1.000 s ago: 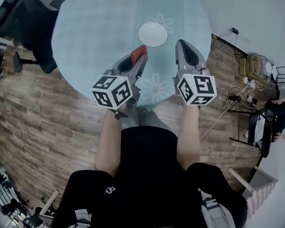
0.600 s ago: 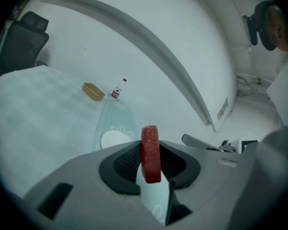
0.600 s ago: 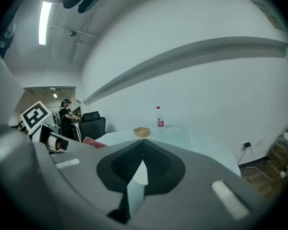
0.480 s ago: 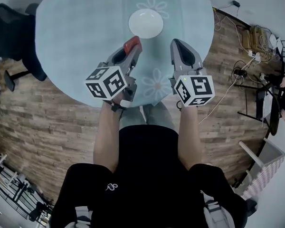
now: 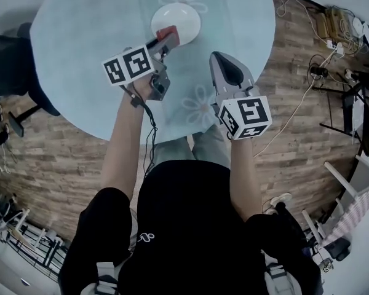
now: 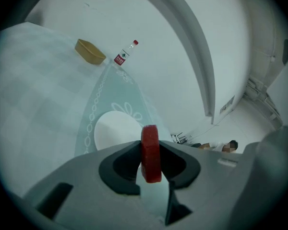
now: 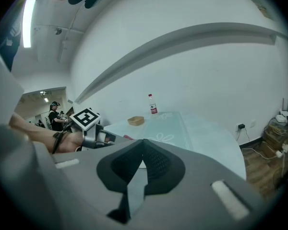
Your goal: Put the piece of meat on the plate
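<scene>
A red, slice-shaped piece of meat stands on edge in my left gripper, which is shut on it. It hangs over the near rim of the white plate on the round pale-blue table. In the left gripper view the meat sits upright between the jaws, with the plate just beyond and below. My right gripper hovers over the table's near right part, to the right of the plate. Its jaws are shut with nothing between them.
A tan basket and a water bottle stand at the table's far side. A dark office chair is left of the table. Cables and a power strip lie on the wooden floor at right. A person stands in the distance.
My left gripper has carried the meat forward and down, from the table's near part to the plate's near rim. The right gripper has sunk a little and stays shut.
</scene>
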Demonstrator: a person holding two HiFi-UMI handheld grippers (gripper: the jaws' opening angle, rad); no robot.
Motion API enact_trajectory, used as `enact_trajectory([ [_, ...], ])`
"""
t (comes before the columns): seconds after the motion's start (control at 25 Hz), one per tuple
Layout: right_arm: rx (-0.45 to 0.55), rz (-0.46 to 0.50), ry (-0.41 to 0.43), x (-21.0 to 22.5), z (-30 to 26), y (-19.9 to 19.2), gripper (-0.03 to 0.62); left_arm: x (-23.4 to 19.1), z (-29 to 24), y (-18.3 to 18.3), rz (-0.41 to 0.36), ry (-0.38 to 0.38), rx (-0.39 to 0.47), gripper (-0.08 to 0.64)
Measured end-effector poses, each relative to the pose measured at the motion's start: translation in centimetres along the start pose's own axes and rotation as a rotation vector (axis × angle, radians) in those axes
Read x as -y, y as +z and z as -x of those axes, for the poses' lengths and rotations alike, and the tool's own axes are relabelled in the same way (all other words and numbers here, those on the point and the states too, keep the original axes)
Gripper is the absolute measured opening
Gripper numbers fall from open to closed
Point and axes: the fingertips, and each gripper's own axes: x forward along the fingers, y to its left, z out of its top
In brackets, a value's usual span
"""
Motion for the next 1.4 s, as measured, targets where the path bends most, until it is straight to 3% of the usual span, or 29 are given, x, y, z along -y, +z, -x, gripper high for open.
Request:
enact_trajectory([
  [0.28, -0.020, -0.028, -0.040, 1.9, 1.6, -1.4, 0.009, -1.7, -5.2, 0.4, 0.019, 0.001, -0.175, 0.086],
  [0.4, -0.016, -0.044, -0.059, 2.5, 2.1, -1.4, 0.009, -3.1, -6.5, 0.3, 0.006, 0.043, -0.218, 0.086],
  [0.72, -0.016, -0.051, -0.083, 3.2, 3.2, -1.1, 0.009, -3.1, -7.9, 0.0, -0.018, 0.043, -0.338, 0.091],
  [1.04, -0.015, -0.031, -0.059, 2.6, 3.0, -0.5, 0.009, -4.6, -7.3, 0.1, -0.216, 0.174, -0.447, 0.141],
  [1.4, -0.024, -0.002, -0.014, 1.6, 3.3, 0.0, 0.009, -4.9, -6.1, 1.5, -0.562, 0.364, -0.402, 0.221],
])
